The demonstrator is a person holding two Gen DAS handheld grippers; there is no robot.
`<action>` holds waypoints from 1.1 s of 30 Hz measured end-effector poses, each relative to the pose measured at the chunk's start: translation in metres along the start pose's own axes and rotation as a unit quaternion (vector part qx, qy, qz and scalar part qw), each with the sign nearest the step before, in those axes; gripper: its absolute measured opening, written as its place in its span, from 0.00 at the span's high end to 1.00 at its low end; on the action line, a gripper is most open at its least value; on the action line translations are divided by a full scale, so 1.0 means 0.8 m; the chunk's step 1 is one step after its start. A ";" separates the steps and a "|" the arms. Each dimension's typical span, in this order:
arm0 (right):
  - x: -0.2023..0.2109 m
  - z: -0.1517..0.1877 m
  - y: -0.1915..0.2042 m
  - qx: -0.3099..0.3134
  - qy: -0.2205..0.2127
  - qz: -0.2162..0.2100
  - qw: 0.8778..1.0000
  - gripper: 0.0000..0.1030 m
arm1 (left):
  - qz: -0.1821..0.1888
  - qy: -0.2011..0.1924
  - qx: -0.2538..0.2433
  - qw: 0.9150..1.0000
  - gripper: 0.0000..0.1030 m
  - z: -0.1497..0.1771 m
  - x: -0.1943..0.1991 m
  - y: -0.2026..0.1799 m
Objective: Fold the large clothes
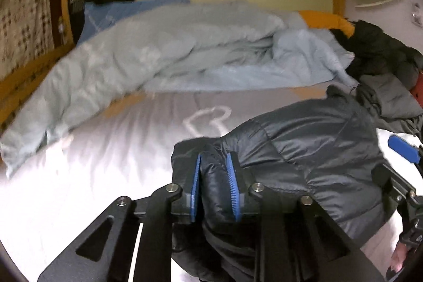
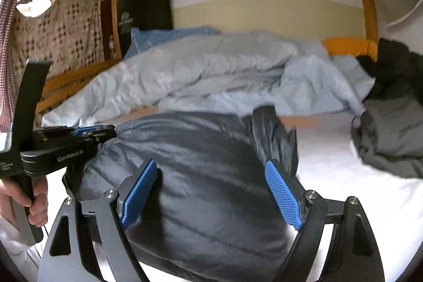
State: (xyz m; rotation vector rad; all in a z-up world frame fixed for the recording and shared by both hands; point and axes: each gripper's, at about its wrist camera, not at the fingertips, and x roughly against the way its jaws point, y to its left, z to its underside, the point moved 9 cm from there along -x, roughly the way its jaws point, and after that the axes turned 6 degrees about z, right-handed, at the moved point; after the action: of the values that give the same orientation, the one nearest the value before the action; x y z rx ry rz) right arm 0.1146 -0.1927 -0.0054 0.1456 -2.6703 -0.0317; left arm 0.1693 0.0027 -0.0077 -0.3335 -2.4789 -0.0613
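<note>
A dark puffer jacket [image 1: 304, 149] lies bunched on the white bed sheet [image 1: 92, 176]. In the left wrist view my left gripper [image 1: 214, 157] is shut on a fold at the jacket's left edge, with the fabric pinched between its blue pads [image 1: 197, 186]. The right wrist view shows that same left gripper [image 2: 90, 132] at the jacket's [image 2: 198, 149] left end, with a hand on its handle. My right gripper [image 2: 211, 164] stands wide open over the jacket's near middle, and nothing is pinched between its fingers. One of its blue pads [image 1: 403, 149] shows at the right edge of the left wrist view.
A crumpled light blue duvet [image 1: 171, 49] lies across the back of the bed, with an orange pillow [image 1: 327, 20] behind it. More dark clothes [image 2: 391, 128] are piled at the right. A wooden bed frame [image 2: 367, 4] and a patterned curtain [image 2: 58, 36] close in the sides.
</note>
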 end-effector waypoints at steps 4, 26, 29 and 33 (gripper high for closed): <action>-0.011 0.017 -0.004 -0.013 0.022 -0.010 1.000 0.17 | 0.018 -0.042 0.031 0.998 0.71 -0.009 0.016 0.007; -0.029 0.040 -0.002 0.005 0.049 0.001 0.999 0.16 | -0.005 0.030 0.028 0.999 1.00 0.028 -0.052 -0.013; -0.032 0.043 -0.001 0.006 0.057 -0.003 0.998 0.16 | -0.006 0.052 0.029 0.998 1.00 0.046 -0.064 -0.013; -0.047 0.057 0.001 0.038 0.080 0.029 0.996 0.08 | -0.014 0.061 0.019 0.998 1.00 0.062 -0.075 -0.012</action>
State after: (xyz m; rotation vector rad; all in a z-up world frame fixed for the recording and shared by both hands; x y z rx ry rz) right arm 0.1271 -0.1877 -0.0631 0.0919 -2.5156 0.0962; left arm 0.1839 -0.0141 -0.0830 -0.2702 -2.3606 -0.0457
